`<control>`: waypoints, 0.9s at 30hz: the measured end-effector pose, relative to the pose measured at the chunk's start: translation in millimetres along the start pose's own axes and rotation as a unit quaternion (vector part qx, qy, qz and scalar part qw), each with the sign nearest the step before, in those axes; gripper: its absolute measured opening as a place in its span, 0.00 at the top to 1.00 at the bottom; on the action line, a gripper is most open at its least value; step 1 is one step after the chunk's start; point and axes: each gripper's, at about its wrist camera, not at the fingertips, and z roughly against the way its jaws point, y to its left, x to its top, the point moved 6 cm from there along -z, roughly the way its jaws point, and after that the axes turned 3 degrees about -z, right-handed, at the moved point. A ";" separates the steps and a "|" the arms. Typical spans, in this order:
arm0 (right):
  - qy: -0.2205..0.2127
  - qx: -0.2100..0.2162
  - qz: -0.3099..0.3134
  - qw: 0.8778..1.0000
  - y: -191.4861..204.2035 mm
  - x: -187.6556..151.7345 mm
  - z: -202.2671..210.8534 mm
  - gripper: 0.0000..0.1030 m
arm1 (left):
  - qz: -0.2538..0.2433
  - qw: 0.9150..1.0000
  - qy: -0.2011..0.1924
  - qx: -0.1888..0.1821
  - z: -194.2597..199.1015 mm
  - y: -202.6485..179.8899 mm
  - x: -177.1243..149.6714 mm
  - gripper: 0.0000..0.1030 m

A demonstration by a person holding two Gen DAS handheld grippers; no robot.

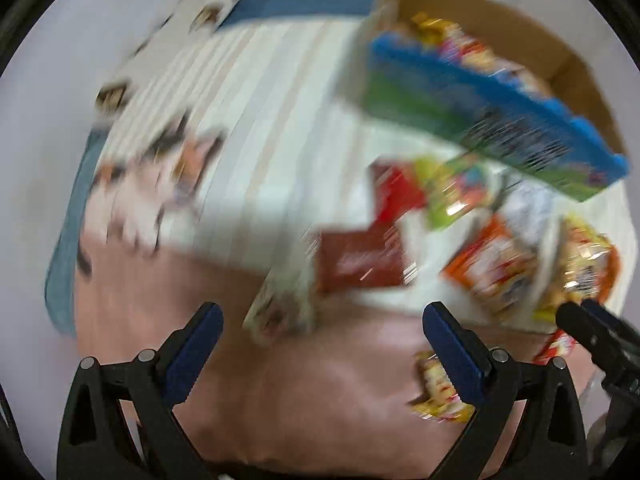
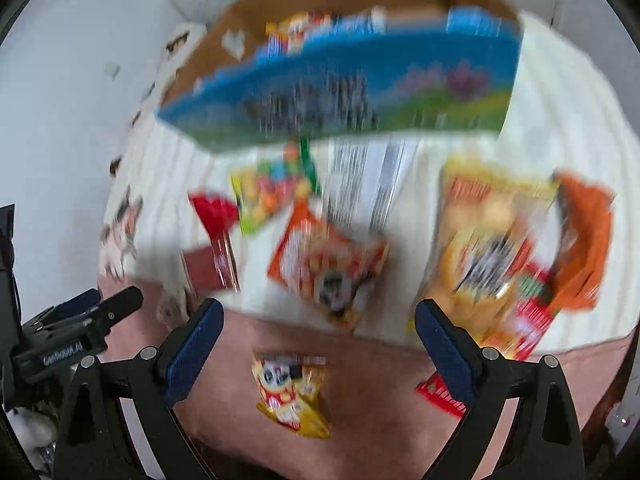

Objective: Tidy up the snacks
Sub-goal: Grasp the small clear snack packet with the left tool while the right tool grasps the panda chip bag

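Left wrist view, heavy motion blur. Left gripper jaws wide apart, nothing between them, over pink cloth. Cardboard box far right with a blue-green front panel. Snack packets scattered on the white striped cover: brown one centre, orange one right, small yellow one near the right finger. Right gripper pokes in at the right edge.

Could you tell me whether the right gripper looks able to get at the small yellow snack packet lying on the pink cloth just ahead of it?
Probably yes: the right gripper is open, and the yellow packet lies alone on the pink cloth, nothing covering it.
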 end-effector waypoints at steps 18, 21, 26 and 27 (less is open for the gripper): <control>0.055 -0.029 0.013 0.998 6.8 -87.4 -89.8 0.45 | 0.105 0.989 0.102 -0.014 -82.5 58.5 -41.7 0.01; 0.051 -0.028 -0.021 0.998 -3.3 -84.9 -81.5 0.45 | 0.112 0.985 0.121 -0.048 -101.3 52.9 -32.0 0.02; 0.063 -0.029 -0.056 0.996 -17.4 -81.3 -74.0 0.45 | 0.094 0.988 0.115 -0.039 -115.9 52.5 -21.3 0.44; 0.064 -0.029 -0.063 0.996 -19.2 -81.6 -74.5 0.45 | 0.092 0.989 0.109 -0.041 -114.8 53.0 -20.0 0.44</control>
